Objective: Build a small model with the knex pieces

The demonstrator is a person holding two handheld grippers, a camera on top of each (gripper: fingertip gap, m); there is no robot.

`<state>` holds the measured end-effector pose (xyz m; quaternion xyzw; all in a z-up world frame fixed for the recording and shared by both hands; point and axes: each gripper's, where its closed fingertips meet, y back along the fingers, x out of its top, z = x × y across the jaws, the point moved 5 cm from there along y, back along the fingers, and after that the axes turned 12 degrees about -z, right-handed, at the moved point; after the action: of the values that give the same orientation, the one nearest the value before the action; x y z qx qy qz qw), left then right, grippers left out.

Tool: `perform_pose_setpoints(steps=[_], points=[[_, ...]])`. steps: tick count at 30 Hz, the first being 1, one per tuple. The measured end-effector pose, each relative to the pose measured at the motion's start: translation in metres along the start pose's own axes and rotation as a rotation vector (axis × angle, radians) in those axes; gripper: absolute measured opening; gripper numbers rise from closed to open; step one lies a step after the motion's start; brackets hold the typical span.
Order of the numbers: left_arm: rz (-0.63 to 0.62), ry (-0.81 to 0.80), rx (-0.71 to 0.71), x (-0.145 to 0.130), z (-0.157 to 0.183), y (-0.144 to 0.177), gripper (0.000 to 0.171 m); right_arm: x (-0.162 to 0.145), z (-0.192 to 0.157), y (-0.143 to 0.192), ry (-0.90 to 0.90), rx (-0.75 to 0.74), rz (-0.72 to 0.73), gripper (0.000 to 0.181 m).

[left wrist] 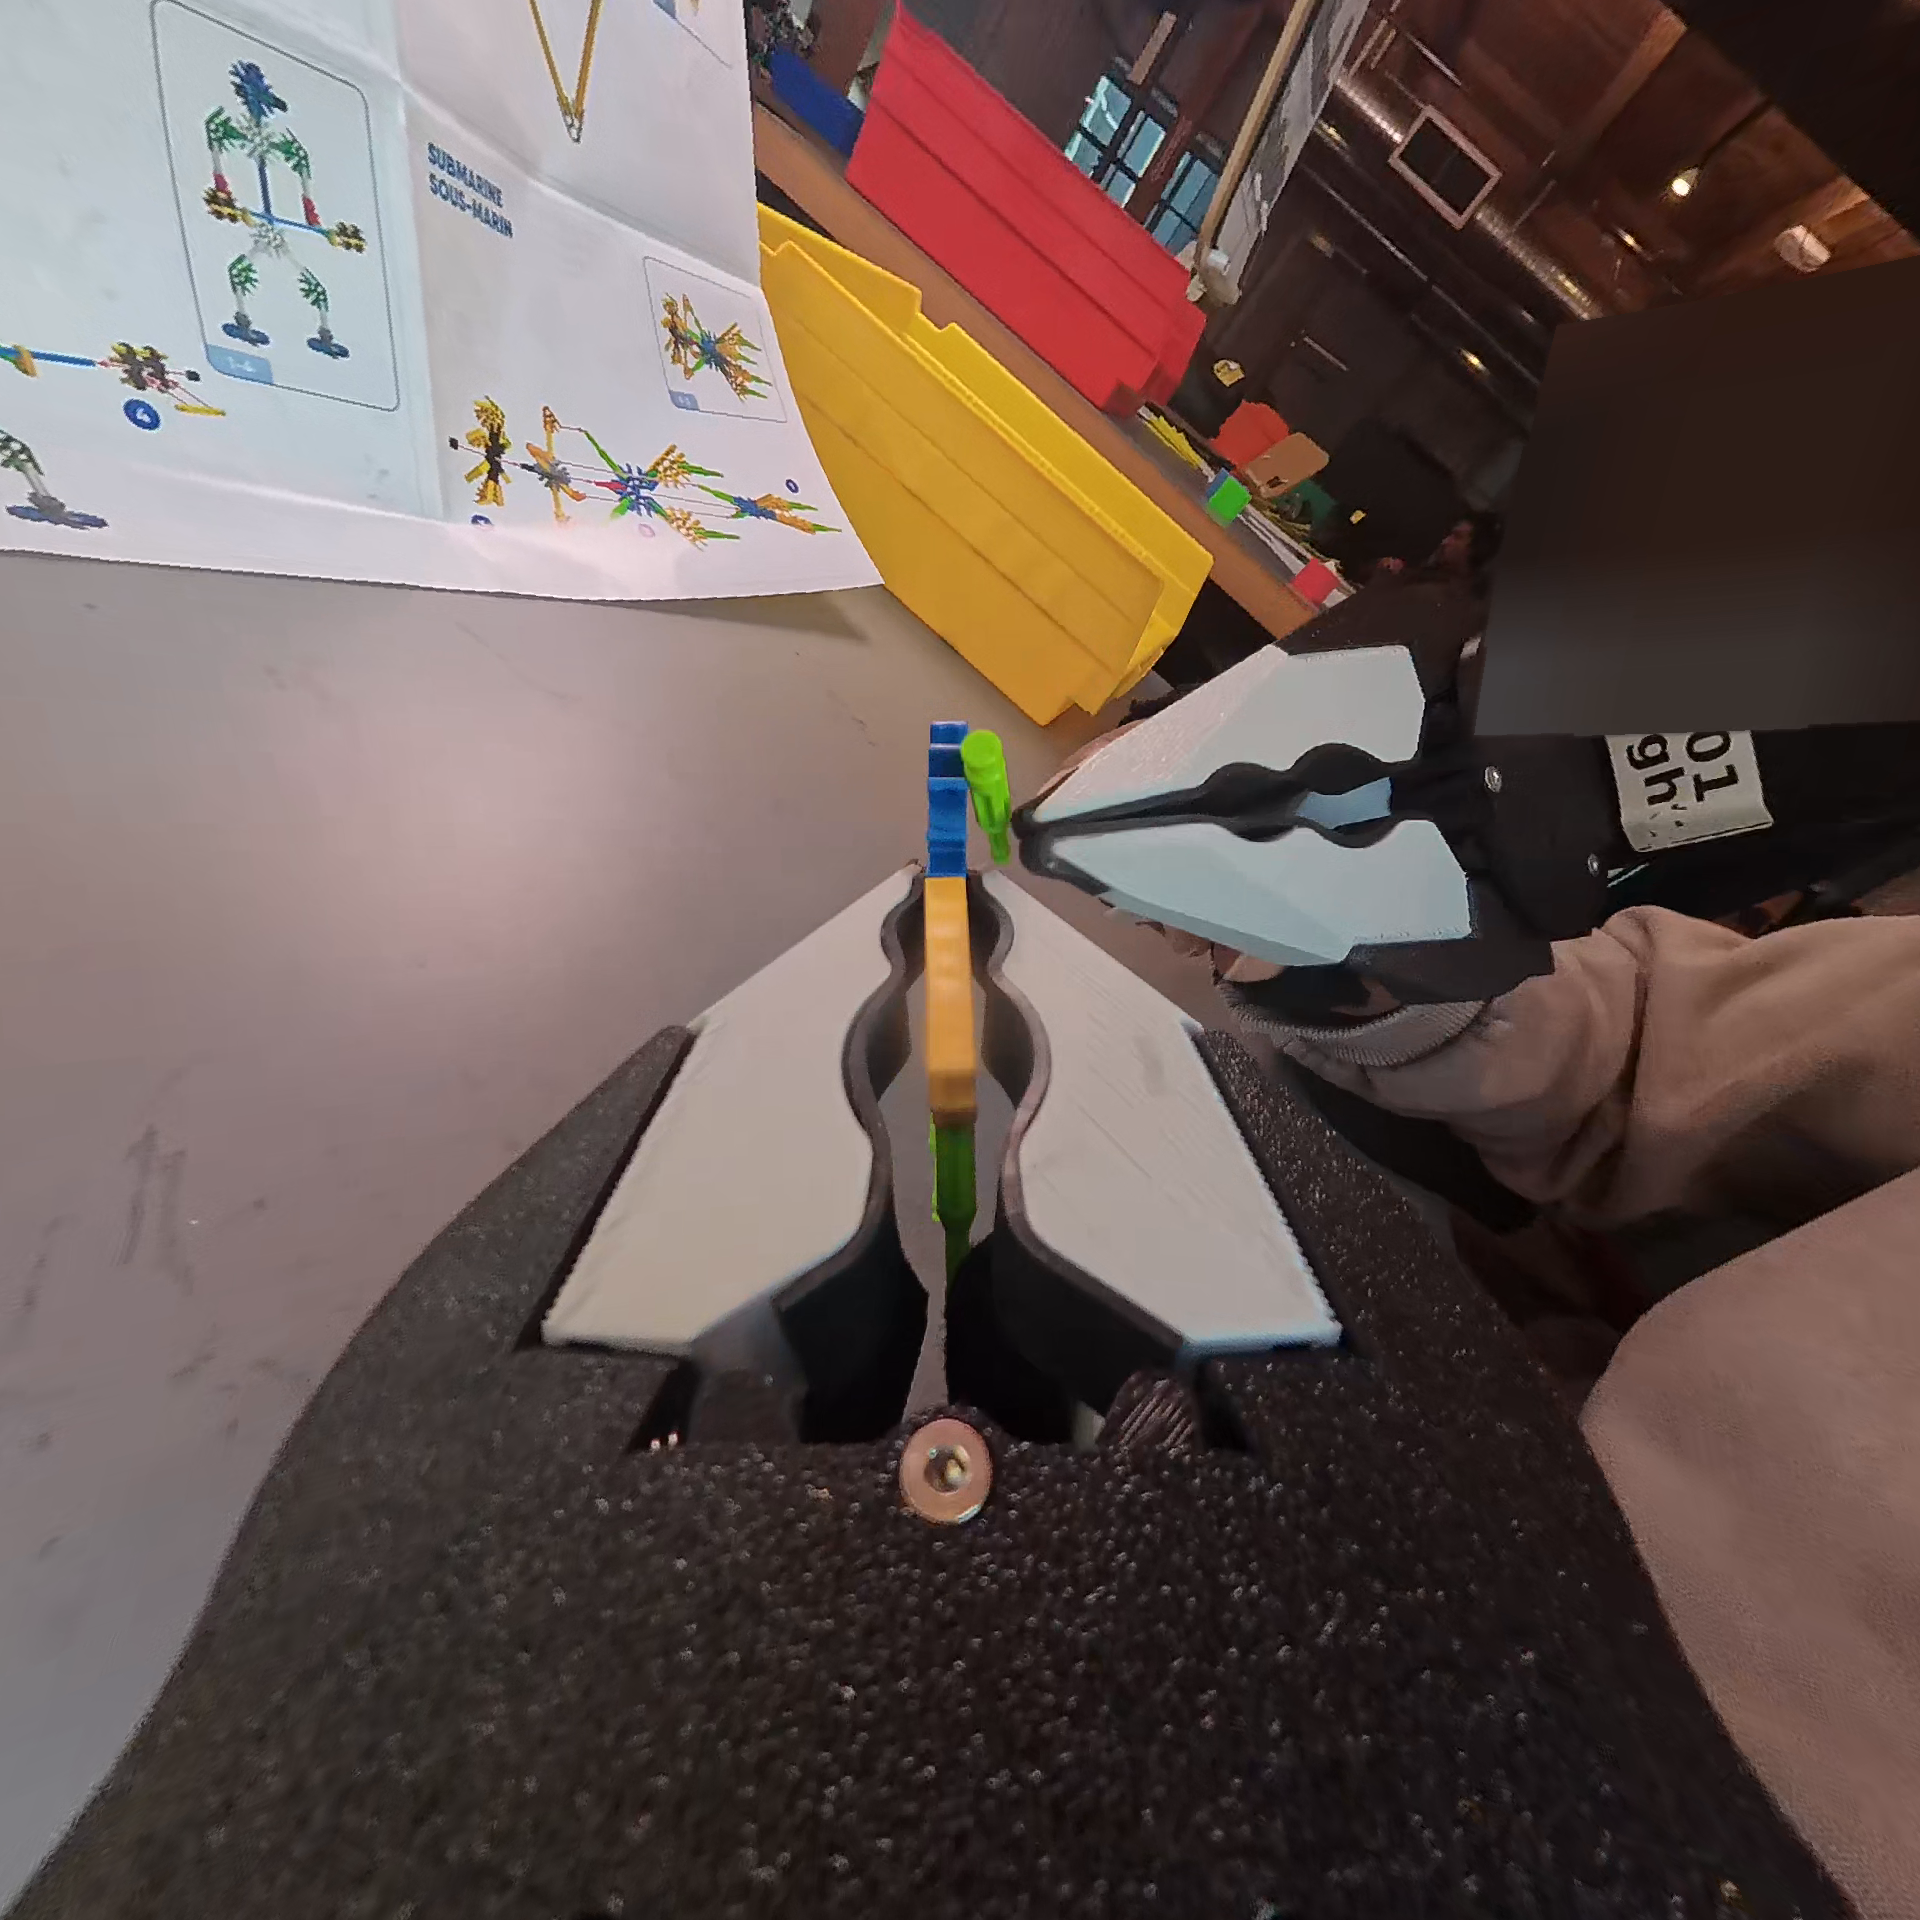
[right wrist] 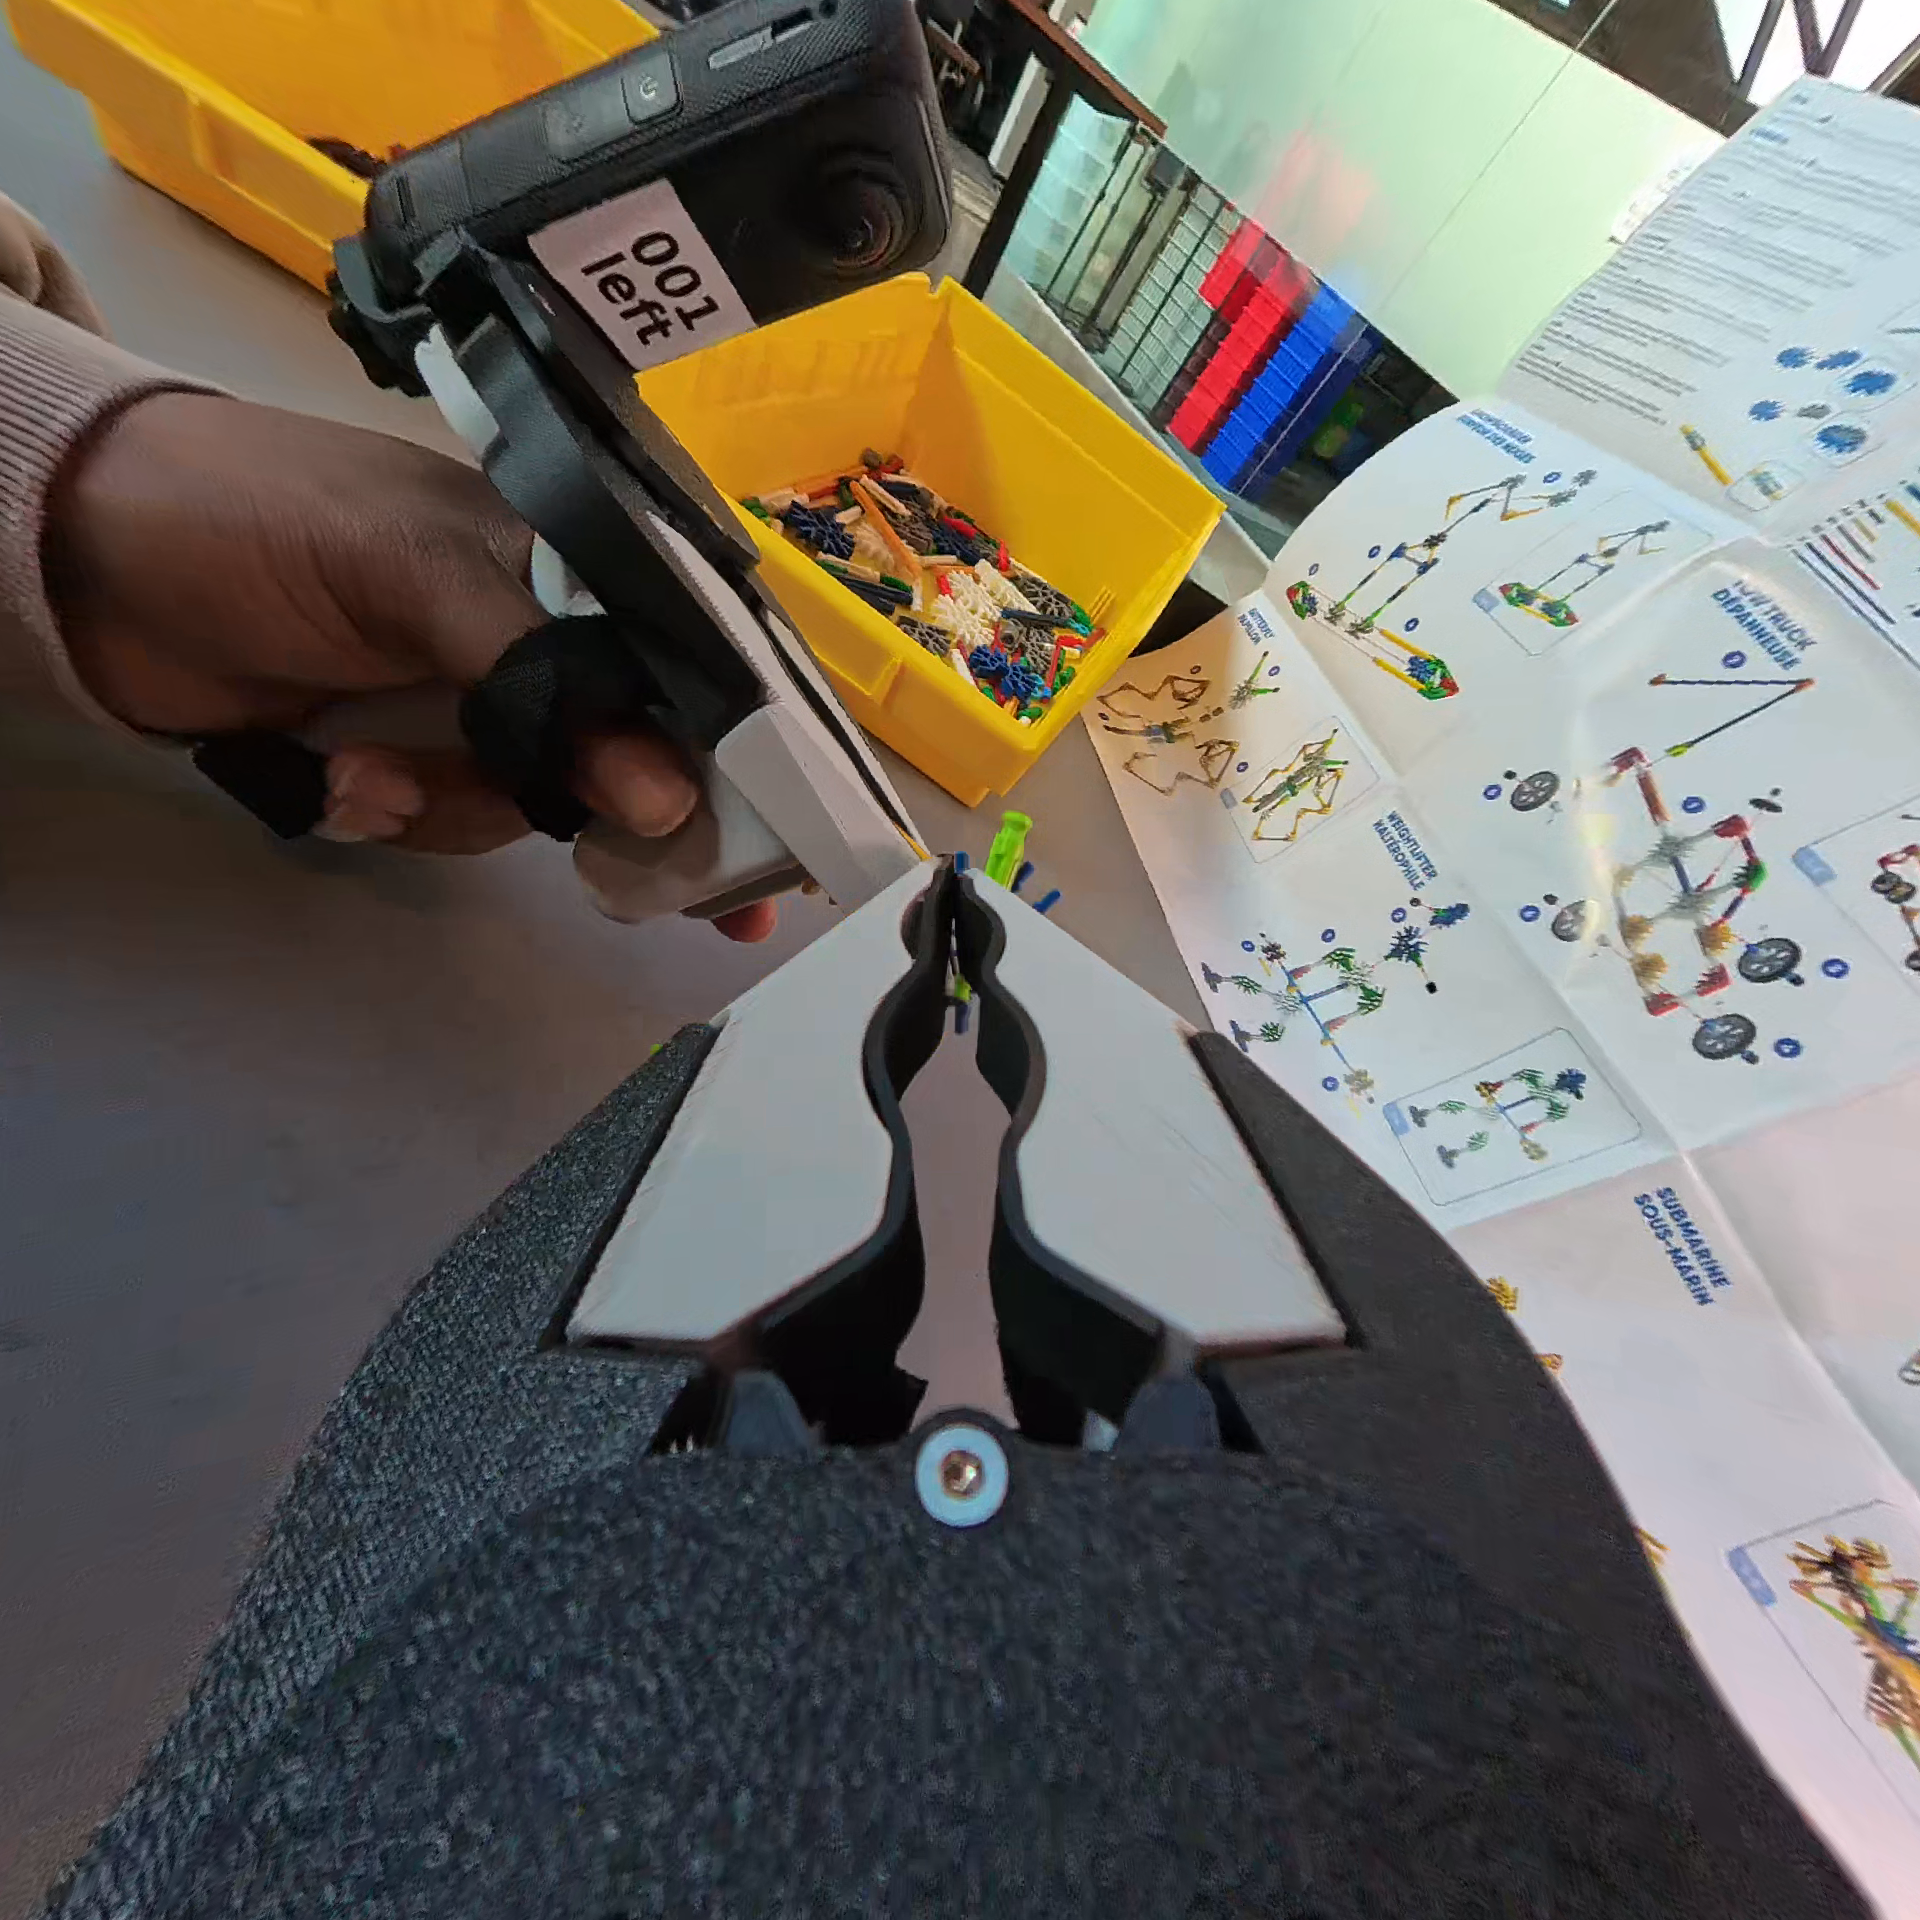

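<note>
My left gripper [left wrist: 948,875] is shut on a small toy assembly: a yellow flat connector [left wrist: 951,987] between the fingers, a blue connector [left wrist: 945,800] sticking out past the tips, and a green rod [left wrist: 953,1195] running back between the fingers. My right gripper [left wrist: 1023,826] comes in from the right, shut on a short light-green rod [left wrist: 985,784] held right against the blue connector. In the right wrist view my right gripper [right wrist: 951,878] pinches that green rod [right wrist: 1008,836] at its tips, touching the left gripper [right wrist: 904,844], which a hand holds.
A yellow bin [right wrist: 1039,416] holding several loose toy rods and connectors stands just behind the grippers. A folded instruction sheet [right wrist: 1558,831] lies to the right on the grey table [left wrist: 312,935]. Another yellow bin [left wrist: 987,499] and a red bin [left wrist: 1018,229] stand farther off. The tips of both grippers are at nearly the same place.
</note>
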<state>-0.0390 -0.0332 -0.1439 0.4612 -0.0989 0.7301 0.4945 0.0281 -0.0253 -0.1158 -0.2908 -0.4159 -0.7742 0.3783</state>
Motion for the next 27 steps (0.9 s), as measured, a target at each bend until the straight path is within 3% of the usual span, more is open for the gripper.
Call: perform_pose_setpoints(steps=[5,8,12,16,18,22,26,27], points=[[0.008,0.019,-0.003,-0.001,-0.008,0.011,0.006,-0.006,0.025,0.015,-0.212,0.153,0.138,0.000],[0.003,0.025,0.007,-0.001,-0.011,0.012,0.006,-0.022,0.035,0.015,-0.313,0.232,0.118,0.000],[-0.075,0.044,0.045,-0.007,-0.023,0.012,0.006,-0.052,0.037,0.013,-0.284,0.360,-0.049,0.007],[-0.252,0.144,0.040,-0.024,-0.036,0.005,0.006,-0.084,0.011,0.008,-0.190,0.541,-0.260,0.035],[-0.314,0.155,0.101,-0.031,-0.043,0.004,0.009,-0.089,-0.005,0.004,-0.145,0.594,-0.318,0.043],[-0.366,0.046,0.249,-0.031,-0.051,0.008,0.031,-0.082,-0.019,-0.012,-0.072,0.566,-0.356,0.036],[-0.361,-0.132,0.384,-0.021,-0.053,0.019,0.047,-0.081,-0.020,-0.027,-0.104,0.597,-0.447,0.004],[-0.357,-0.181,0.411,-0.018,-0.052,0.023,0.049,-0.081,-0.020,-0.026,-0.097,0.611,-0.465,0.004]])
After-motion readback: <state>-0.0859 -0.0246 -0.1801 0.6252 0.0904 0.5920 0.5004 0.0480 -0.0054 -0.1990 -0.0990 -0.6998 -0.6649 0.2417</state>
